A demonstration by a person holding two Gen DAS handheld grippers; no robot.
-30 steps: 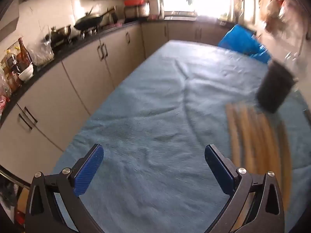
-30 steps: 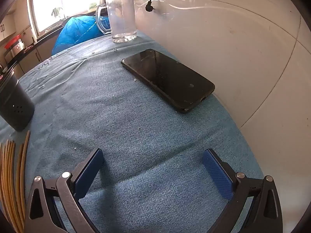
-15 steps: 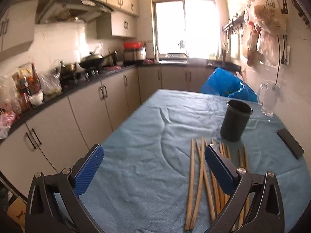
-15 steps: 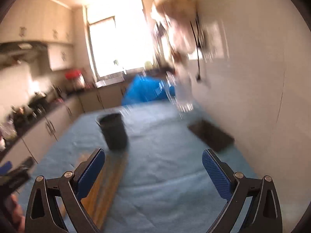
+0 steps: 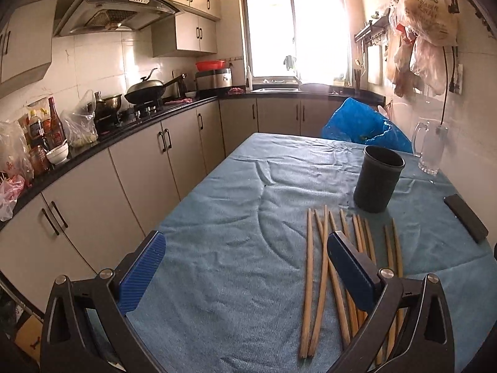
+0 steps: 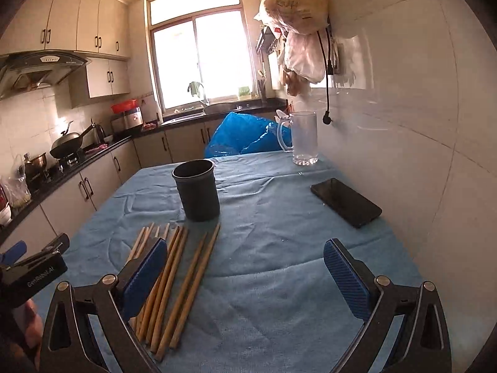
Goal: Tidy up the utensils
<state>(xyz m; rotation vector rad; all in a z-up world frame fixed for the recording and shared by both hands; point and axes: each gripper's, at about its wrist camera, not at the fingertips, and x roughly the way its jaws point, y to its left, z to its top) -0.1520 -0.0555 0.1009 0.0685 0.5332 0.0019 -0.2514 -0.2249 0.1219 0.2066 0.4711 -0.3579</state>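
A long table covered in a blue cloth (image 5: 223, 248) fills the middle of a narrow kitchen. Its right edge runs along a white tiled wall; its left edge faces a row of base cabinets (image 5: 149, 161) across a clear aisle. The left half of the cloth is bare, wrinkled and open.

Wooden chopsticks (image 6: 174, 267) lie loose on the cloth in a rough fan, tips pointing toward the far end. About ten to twelve show, though some overlap and an exact count is not possible. Just beyond their far tips stands one black cylindrical holder (image 6: 197, 191), upright, its mouth open; its inside is dark and nothing sticks out above the rim.

Further back near the wall stands one clear glass mug (image 6: 304, 138), which looks empty. One black phone (image 6: 344, 202) lies flat to the right, well apart from the chopsticks. One crumpled blue bag (image 6: 245, 136) sits past the table's far end.

The left gripper (image 5: 247, 270) hangs above the near edge with jaws wide apart, holding nothing; its right finger overlaps the chopsticks in view. The right gripper (image 6: 245, 276) is likewise spread wide and empty, with the chopsticks by its left finger.
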